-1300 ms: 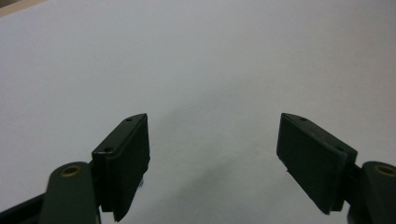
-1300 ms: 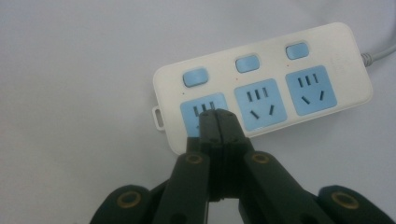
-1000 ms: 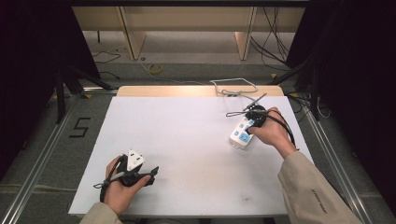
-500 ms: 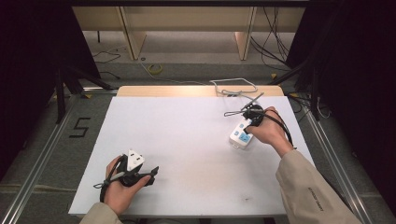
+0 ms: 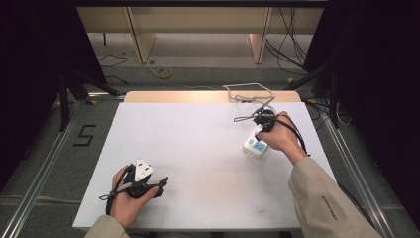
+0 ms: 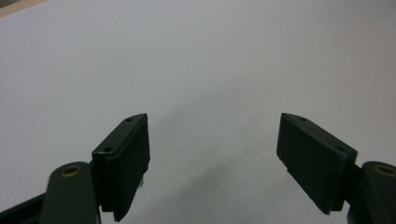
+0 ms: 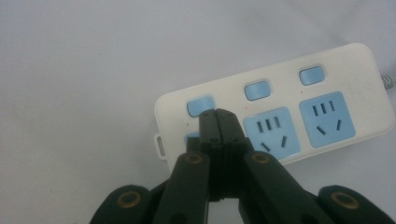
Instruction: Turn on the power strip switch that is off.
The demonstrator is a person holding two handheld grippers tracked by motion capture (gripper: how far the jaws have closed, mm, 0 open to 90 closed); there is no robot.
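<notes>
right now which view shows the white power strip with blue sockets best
The right gripper view: the white power strip with blue sockets lies close up, its three blue switches and sockets plain, with the shut right gripper at the end switch. The high view shows it small, partly behind the hand. The left gripper view faces bare white table.

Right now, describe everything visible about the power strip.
The power strip is a white, plastic-looking block with rounded corners, lying flat and face up on the white table near its right edge. It carries a row of blue switch buttons above blue sockets, one partly hidden by the jaws. A small tab sticks out at one end, a cord at the other. The right gripper, jaws shut together, has its tips at the end button; whether it presses is unclear.
</notes>
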